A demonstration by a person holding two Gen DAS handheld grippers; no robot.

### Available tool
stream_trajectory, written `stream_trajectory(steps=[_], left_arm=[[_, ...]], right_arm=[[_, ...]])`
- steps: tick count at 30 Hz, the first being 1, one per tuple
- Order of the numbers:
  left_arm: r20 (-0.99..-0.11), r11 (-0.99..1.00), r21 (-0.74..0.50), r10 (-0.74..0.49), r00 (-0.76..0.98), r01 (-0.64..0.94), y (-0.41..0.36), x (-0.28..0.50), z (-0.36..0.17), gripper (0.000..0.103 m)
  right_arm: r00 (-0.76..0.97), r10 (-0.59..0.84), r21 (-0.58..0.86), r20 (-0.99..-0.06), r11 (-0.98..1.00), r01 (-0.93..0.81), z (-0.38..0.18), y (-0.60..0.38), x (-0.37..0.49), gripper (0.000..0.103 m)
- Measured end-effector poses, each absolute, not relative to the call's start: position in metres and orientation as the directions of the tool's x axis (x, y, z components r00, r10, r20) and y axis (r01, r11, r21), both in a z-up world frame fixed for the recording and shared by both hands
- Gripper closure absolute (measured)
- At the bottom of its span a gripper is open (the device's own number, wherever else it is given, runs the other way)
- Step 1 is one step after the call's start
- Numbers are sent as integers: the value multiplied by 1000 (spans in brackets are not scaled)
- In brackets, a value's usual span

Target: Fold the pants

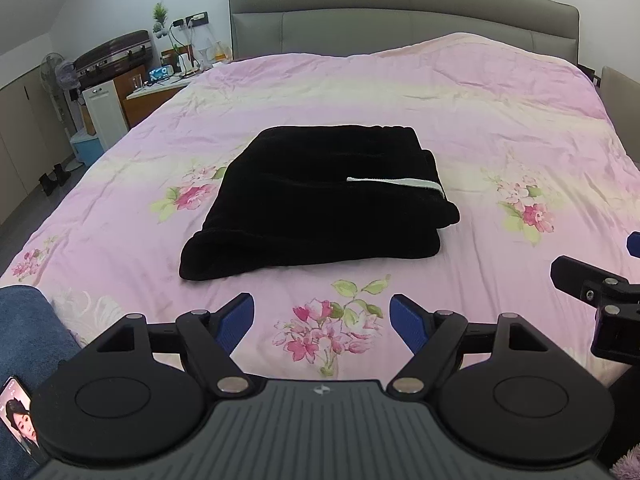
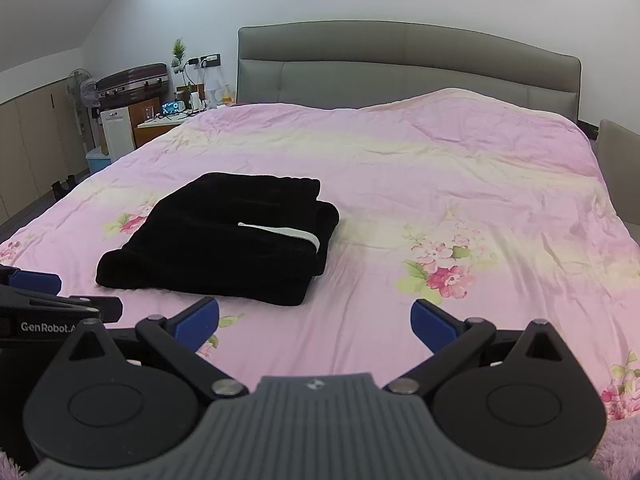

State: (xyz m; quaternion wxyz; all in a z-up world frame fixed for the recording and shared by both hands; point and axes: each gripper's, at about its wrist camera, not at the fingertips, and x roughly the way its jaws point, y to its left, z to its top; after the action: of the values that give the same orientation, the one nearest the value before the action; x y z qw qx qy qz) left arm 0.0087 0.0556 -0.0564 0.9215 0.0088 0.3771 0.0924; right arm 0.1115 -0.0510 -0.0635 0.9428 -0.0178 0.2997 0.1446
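Only one piece of writing is reading clearly: white letters "GenRobot.A", cut off, on the black body of the left gripper (image 2: pixel 38 280) as it is poking in at the left edge of the right wrist view. A small pale emblem is sitting on the grey ribbed housing of each gripper, too small to read.

One pair of black, soft fleecy pants (image 1: pixel 316 204) is lying folded into a thick, roughly rectangular bundle on the pink floral bedcover (image 1: pixel 500 112), about midway between the bed's two sides and closer to the near edge than to the grey padded headboard (image 1: pixel 400 12). One narrow white strip is showing on top of the bundle, toward its right side.

Two grippers, both hovering over the near edge of the bed. The left gripper is standing wide, its two blue-padded fingers (image 1: pixel 236 320) spread apart with nothing between them, only a printed flower cluster below. The right gripper (image 2: pixel 314 322) is likewise gaping wide and empty, clear of the pants.

One phone (image 1: pixel 18 416) with a lit screen is sitting at the bottom left corner of the left wrist view. Beyond the bed's far left corner: one dark suitcase (image 1: pixel 116 50), one standing fan (image 1: pixel 58 70), one small green potted plant (image 1: pixel 159 18).
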Motion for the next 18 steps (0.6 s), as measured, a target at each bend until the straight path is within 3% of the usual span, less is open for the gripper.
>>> stream_trajectory(steps=[18], left_arm=[[-689, 985, 87, 167, 705, -149, 59, 15, -52, 13]], right_arm=[[780, 275, 73, -562, 956, -285, -58, -55, 112, 5]])
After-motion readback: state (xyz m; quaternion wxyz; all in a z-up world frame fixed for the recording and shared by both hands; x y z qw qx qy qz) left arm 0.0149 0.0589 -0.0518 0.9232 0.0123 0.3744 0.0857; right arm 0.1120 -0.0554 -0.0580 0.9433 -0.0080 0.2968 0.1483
